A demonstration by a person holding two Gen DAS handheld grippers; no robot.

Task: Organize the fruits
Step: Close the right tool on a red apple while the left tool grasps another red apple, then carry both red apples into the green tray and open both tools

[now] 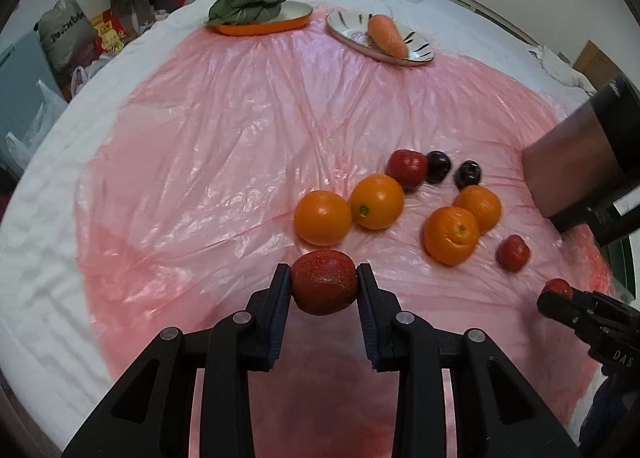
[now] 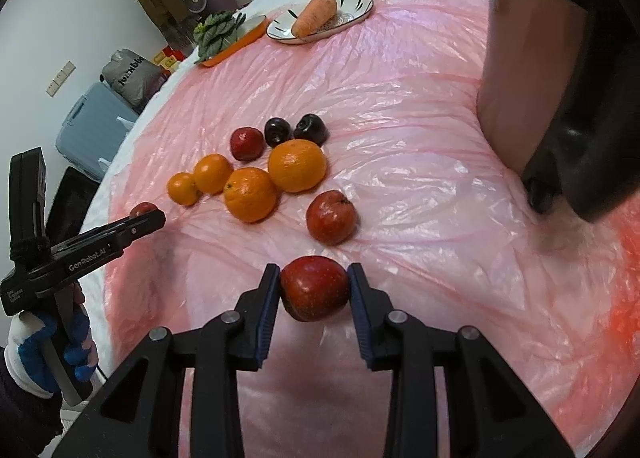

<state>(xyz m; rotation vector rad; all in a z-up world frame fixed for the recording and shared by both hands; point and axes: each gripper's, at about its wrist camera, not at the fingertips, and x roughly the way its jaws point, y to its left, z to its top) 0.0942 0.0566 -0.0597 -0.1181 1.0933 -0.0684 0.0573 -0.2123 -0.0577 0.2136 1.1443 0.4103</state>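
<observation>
Left wrist view: left gripper (image 1: pixel 323 286) clamps a red apple (image 1: pixel 324 282) between both pads.
Right gripper (image 2: pixel 314 288) likewise grips a second red apple (image 2: pixel 314 287), centred between its fingertips, above pink plastic sheet (image 2: pixel 400 137).

Left tongs (image 1: pixel 323 285) clamped, pads (image 1: pixel 281 300) pressed in from either side. Right tongs (image 2: pixel 313 286) likewise clamped. Gloved left hand (image 2: pixel 48 358) grips its handle, tongs angled inward.
</observation>
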